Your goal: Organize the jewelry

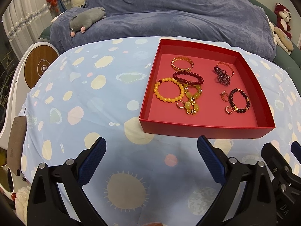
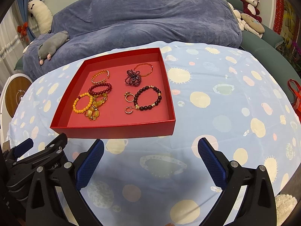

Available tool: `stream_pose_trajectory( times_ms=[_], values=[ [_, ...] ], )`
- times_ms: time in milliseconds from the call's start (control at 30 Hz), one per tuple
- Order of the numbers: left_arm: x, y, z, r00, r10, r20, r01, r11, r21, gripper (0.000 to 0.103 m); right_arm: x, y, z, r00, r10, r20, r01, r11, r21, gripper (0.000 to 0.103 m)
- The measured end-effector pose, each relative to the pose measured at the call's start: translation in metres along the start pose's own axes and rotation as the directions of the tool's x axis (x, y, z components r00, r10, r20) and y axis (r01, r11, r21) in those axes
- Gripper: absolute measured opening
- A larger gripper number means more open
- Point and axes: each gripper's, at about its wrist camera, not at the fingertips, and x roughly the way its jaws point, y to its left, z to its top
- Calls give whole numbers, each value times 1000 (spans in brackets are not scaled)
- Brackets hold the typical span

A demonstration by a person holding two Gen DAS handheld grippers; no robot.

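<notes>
Both the left gripper (image 1: 151, 145) and the right gripper (image 2: 150, 146) hover spread wide, holding nothing, near the red tray (image 2: 112, 130) of bracelets (image 2: 147, 98).

Beaded bracelets (image 1: 169, 91) and rings lie in red tray (image 1: 203, 130).

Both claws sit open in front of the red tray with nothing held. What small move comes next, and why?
Probably advance the right claw over the red tray's near wall toward the dark beaded bracelet. It lies apart from the tangled yellow pieces, and both claws are open and short of the tray.
</notes>
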Motion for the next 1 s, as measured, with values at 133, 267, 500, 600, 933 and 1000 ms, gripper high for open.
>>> stream_pose_trajectory(
  times_ms=[133, 267, 500, 600, 933, 1000],
  values=[
    [0, -1, -1, 1000, -5, 1, 5, 1000, 2, 93, 0, -1, 0, 1000, 1, 0, -1, 1000, 1, 96],
    [0, -1, -1, 1000, -6, -1, 6, 1000, 2, 93, 0, -1, 0, 1000, 0, 1, 0, 1000, -2, 96],
    [0, -2, -1, 1000, -3, 1, 3, 1000, 3, 93, 0, 1, 0, 1000, -1, -1, 1, 1000, -3, 96],
    [0, -2, -1, 1000, -1, 5, 0, 1000, 3, 93, 0, 1, 0, 1000, -2, -1, 2, 1000, -3, 96],
    [1, 0, -2, 1000, 0, 2, 0, 1000, -1, 93, -1, 2, 0, 1000, -3, -1, 3, 1000, -5, 96],
    [1, 0, -2, 1000, -1, 2, 1, 1000, 0, 93, 0, 2, 0, 1000, -1, -2, 1, 1000, -3, 96]
  ],
)
